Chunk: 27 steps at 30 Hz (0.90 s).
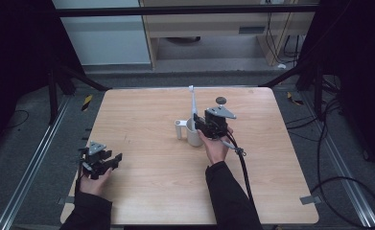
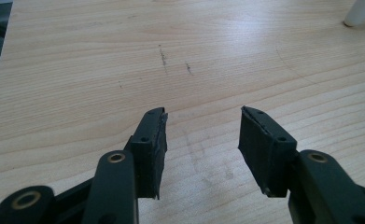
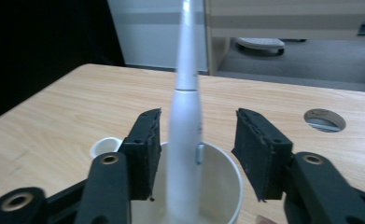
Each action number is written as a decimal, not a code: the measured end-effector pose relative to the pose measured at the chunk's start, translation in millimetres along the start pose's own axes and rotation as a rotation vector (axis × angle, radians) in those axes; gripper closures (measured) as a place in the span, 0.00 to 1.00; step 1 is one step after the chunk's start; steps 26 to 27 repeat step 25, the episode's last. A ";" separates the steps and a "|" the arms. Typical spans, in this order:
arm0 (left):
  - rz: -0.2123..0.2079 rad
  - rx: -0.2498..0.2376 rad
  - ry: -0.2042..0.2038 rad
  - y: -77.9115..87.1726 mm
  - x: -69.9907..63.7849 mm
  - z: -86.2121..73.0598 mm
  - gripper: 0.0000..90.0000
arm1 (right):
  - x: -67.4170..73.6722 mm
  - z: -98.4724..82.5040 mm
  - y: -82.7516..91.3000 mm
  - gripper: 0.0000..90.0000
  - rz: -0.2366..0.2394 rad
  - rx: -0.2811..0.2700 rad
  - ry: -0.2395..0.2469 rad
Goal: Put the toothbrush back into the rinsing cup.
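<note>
Both tongs gape | toothbrush base hidden in cup

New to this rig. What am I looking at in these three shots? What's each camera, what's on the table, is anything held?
There is no robot here. A person sits at a wooden table and holds a hand-held gripper in each hand.

The wide picture comes from a fixed camera above the person, looking forward and down. The left hand-held gripper is near the table's left edge; the right hand-held gripper is at the middle.

The other two pictures come from cameras riding on the grippers, looking along their black jaws.

On the table stands a white cup with an electric toothbrush upright in it, and a small white tube beside the cup.

Nothing is held. The left jaws are open over bare wood. The right jaws are open on either side of the toothbrush; whether the left pad touches it is unclear.
</note>
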<state>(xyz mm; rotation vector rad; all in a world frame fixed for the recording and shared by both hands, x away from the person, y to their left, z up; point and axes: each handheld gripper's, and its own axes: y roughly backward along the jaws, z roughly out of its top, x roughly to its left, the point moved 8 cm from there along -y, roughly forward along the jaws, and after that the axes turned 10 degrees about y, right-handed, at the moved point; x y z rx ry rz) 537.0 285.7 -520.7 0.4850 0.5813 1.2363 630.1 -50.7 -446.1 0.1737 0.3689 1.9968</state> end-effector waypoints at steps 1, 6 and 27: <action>-0.001 -0.001 0.000 0.1 -0.6 -0.1 0.55 | 2.0 3.5 7.3 0.48 0.019 -0.002 0.006; -0.003 -0.003 0.002 0.7 -1.0 0.0 0.55 | 3.3 3.2 22.9 0.36 0.051 0.047 0.046; -0.006 0.007 -0.012 -0.4 -2.7 -2.2 0.42 | -55.3 -78.0 111.5 0.20 0.030 0.221 0.089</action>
